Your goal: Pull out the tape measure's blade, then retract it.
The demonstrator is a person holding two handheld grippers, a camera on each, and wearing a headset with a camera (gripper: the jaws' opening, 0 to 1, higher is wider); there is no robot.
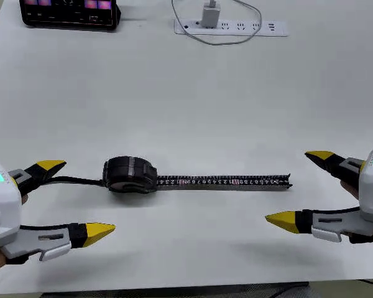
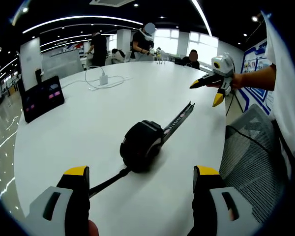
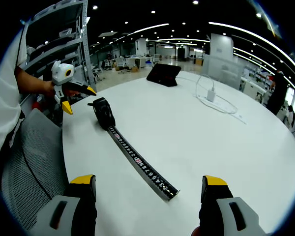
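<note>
A black tape measure (image 1: pixel 130 175) lies on the white table, its blade (image 1: pixel 224 182) pulled out to the right and lying flat. Its strap trails left. My left gripper (image 1: pixel 74 197) stands open just left of the case, touching nothing; the case (image 2: pixel 141 144) sits ahead of its yellow tips in the left gripper view. My right gripper (image 1: pixel 298 187) is open, a short way right of the blade's end hook (image 1: pixel 288 182). In the right gripper view the blade (image 3: pixel 137 161) runs from the case (image 3: pixel 103 111) toward the jaws, its hook (image 3: pixel 173 193) between them but apart.
A dark tablet (image 1: pixel 69 12) stands at the far left of the table. A white power strip (image 1: pixel 233 27) with a charger and cable lies at the back centre. A mesh chair (image 2: pixel 250 147) sits beside the near table edge. People stand far off in the room.
</note>
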